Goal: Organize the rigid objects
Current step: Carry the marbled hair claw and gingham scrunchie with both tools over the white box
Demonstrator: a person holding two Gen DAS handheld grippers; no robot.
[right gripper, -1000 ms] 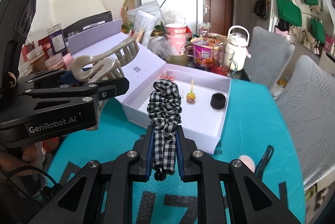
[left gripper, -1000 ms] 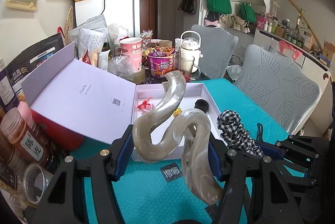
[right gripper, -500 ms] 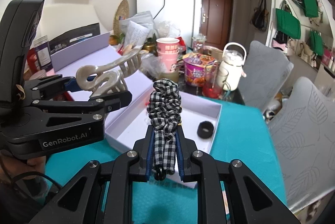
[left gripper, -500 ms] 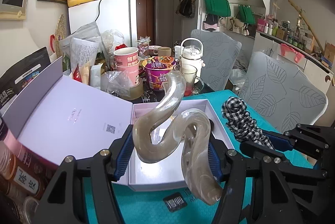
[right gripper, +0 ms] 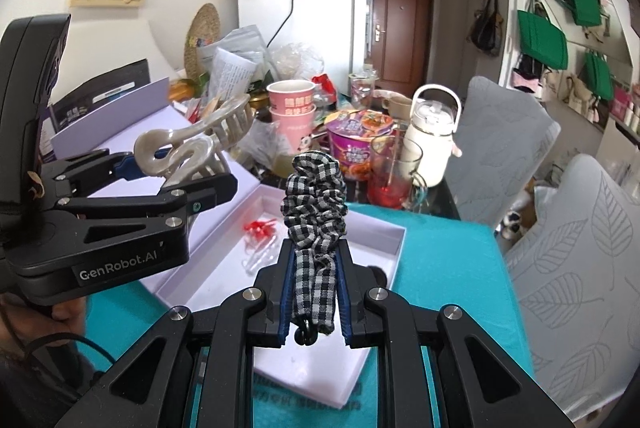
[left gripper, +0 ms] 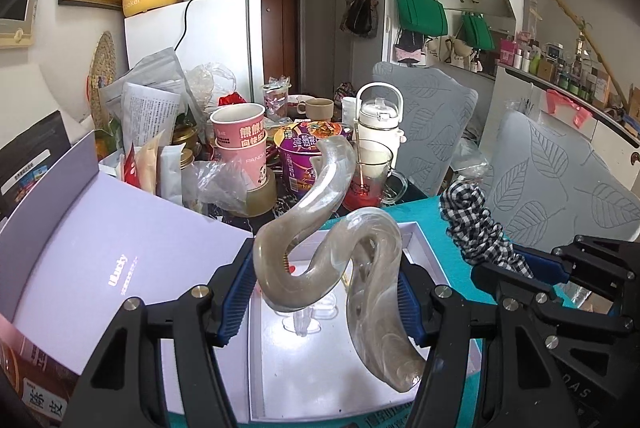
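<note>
- Left gripper [left gripper: 326,292] clamps the curvy hair claw [left gripper: 340,260] above the white box [left gripper: 424,252].
- Right gripper [right gripper: 316,298] pinches the checked scrunchie [right gripper: 314,204] upright over the box; possibly a small dark ring near the fingertips.

Both grippers are further forward than a second ago, now over the open white box [left gripper: 424,252] rather than short of it. Left gripper [left gripper: 328,300] with the hair claw clip [left gripper: 320,240] sits above the box interior; the near box wall is now under its fingers. Right gripper [right gripper: 314,292] with the checked scrunchie [right gripper: 314,196] is past the near rim; the black ring [right gripper: 376,270] is almost hidden behind its finger.
</note>
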